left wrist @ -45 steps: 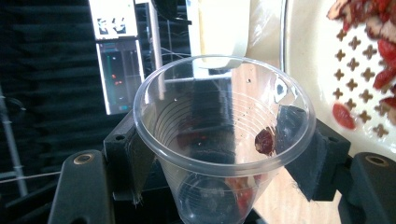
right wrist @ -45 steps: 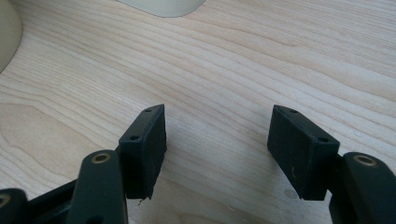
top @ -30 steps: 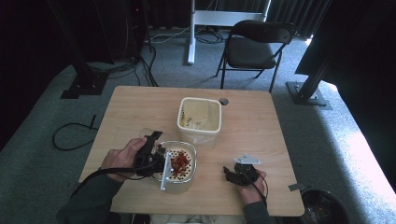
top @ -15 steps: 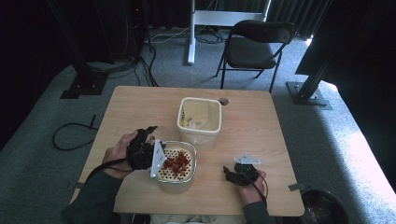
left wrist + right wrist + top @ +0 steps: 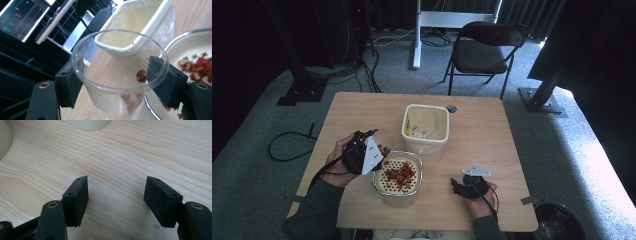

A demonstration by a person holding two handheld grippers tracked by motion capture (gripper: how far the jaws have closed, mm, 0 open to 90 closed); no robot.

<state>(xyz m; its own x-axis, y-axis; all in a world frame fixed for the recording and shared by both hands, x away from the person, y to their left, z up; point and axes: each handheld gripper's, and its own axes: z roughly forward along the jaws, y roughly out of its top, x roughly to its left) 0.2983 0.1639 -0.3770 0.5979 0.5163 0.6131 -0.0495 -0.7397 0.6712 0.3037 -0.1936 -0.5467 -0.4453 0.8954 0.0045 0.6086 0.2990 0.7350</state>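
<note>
Clear cup: pinched by left gripper, tipped beside strainer bowl, likely for emptying; one berry clings inside
Right gripper: jaws spread, idle over table

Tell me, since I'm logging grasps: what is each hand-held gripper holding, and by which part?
The left hand-held gripper clamps a clear plastic cup by its sides just under the rim; one red berry clings inside. The right hand-held gripper holds nothing, jaws apart.
</note>
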